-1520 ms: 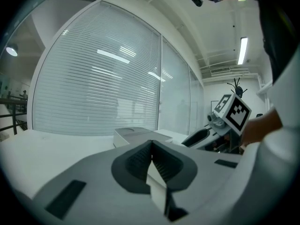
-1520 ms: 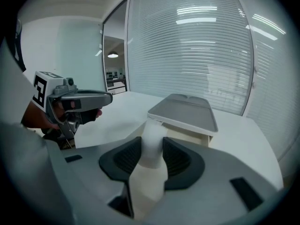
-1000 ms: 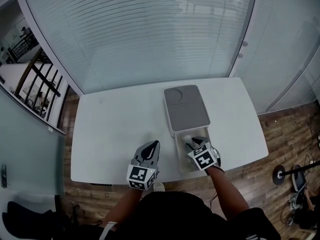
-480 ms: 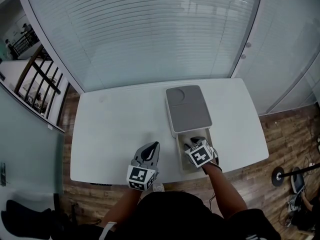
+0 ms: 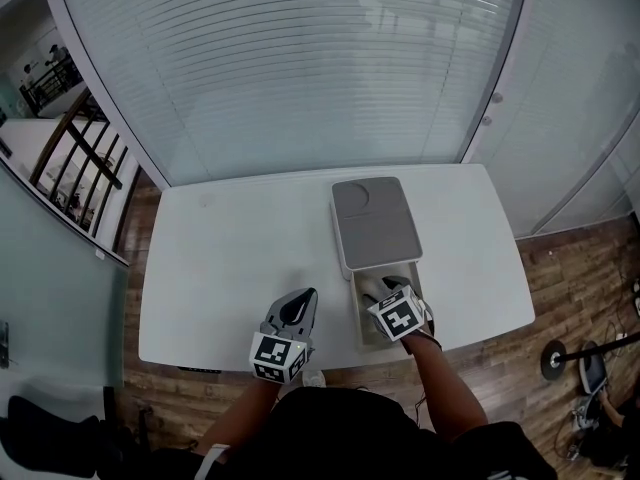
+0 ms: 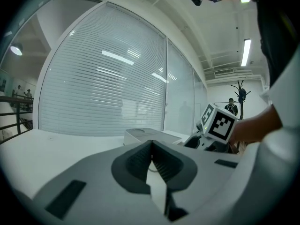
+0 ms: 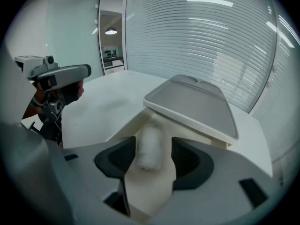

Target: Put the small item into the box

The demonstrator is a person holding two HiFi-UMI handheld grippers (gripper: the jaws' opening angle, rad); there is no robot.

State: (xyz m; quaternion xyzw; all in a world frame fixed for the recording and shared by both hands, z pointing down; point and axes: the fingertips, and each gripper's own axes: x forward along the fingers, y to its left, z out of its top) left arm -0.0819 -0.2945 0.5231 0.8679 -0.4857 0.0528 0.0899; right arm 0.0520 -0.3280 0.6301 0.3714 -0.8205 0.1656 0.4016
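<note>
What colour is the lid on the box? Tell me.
The lid is plain grey with a white edge; the head view shows it best.

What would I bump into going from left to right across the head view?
Stair railing → left gripper → box → wooden floor. The right gripper hangs over the box, so it has no separate place in the row.

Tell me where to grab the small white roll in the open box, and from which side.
Grip the white roll across its middle, coming straight down from above. It sits lengthwise in the narrow box, whose walls block a sideways approach; the right gripper, jaws opening, straddles it that way.
</note>
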